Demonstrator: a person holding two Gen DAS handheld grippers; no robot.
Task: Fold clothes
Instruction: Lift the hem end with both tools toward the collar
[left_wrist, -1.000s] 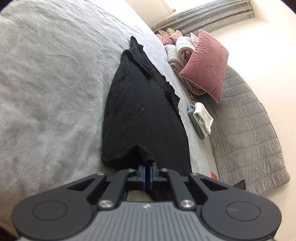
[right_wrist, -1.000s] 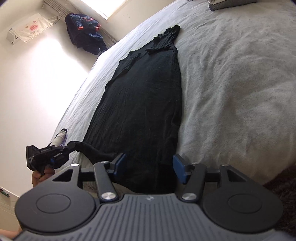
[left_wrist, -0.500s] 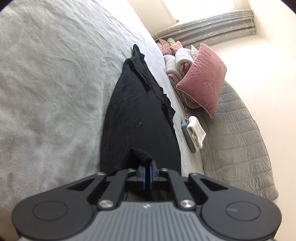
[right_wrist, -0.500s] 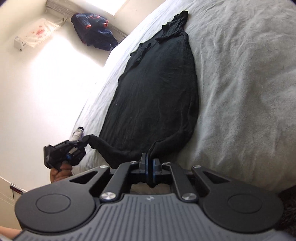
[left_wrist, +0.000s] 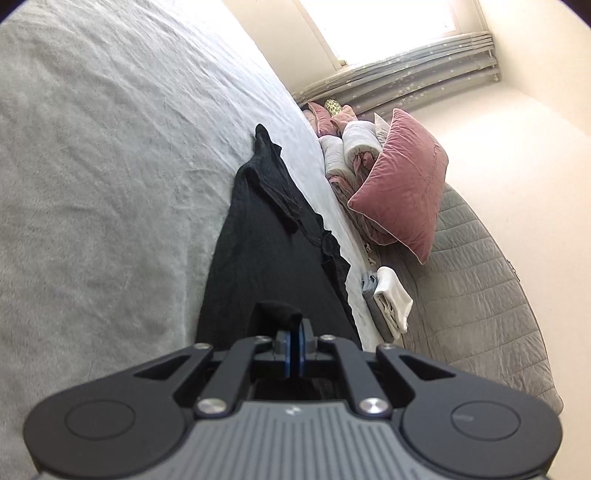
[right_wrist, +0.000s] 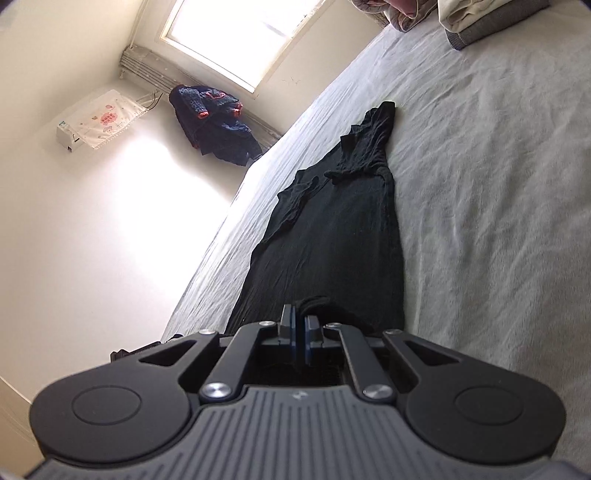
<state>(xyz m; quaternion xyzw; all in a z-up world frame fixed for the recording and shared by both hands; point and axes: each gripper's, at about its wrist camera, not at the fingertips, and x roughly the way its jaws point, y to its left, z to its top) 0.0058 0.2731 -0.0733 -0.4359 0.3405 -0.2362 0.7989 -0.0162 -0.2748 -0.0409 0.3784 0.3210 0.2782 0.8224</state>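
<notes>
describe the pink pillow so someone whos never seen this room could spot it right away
Start at the window with the grey curtain, then drop to the heap of rolled bedding beside the bed. The pink pillow leans there on one corner, the only velvety, dusty-rose square with pale piped edges.

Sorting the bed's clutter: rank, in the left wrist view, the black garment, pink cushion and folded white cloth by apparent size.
1. black garment, though it lies nearer the camera
2. pink cushion
3. folded white cloth, clearly smallest
</notes>
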